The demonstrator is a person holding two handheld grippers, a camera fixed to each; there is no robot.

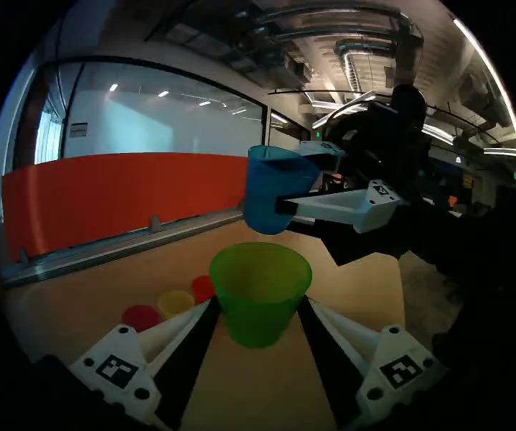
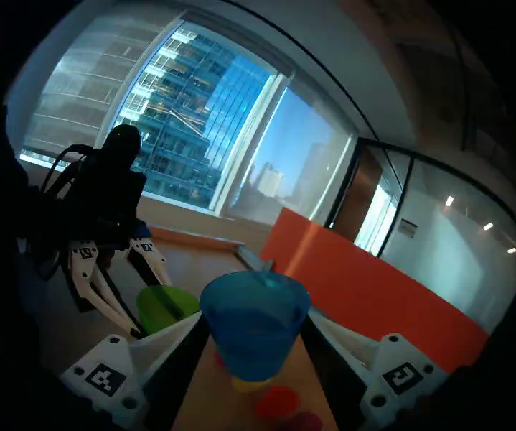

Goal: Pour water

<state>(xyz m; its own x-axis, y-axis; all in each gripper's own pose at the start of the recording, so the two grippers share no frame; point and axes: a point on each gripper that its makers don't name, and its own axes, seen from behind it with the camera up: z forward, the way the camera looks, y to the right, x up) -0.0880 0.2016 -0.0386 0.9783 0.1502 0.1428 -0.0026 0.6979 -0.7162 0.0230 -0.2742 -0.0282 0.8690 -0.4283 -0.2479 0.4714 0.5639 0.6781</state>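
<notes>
1. The blue cup (image 2: 255, 330), pinched between the fingers of the right tool (image 2: 255, 320), hangs roughly upright, above and just beyond the green cup (image 1: 260, 291).
2. The left tool (image 1: 258, 302) pinches the green cup over the worktop (image 1: 78, 309), inward from its far edge.
3. Bring the blue rim over the green mouth, then tip slowly, holding the green cup level.
4. Small coloured cups (image 1: 176, 302) stand near; avoid splashing them.

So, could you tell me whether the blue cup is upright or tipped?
Roughly upright: the blue cup, gripped by the right gripper, has its rim facing up in both views.
</notes>
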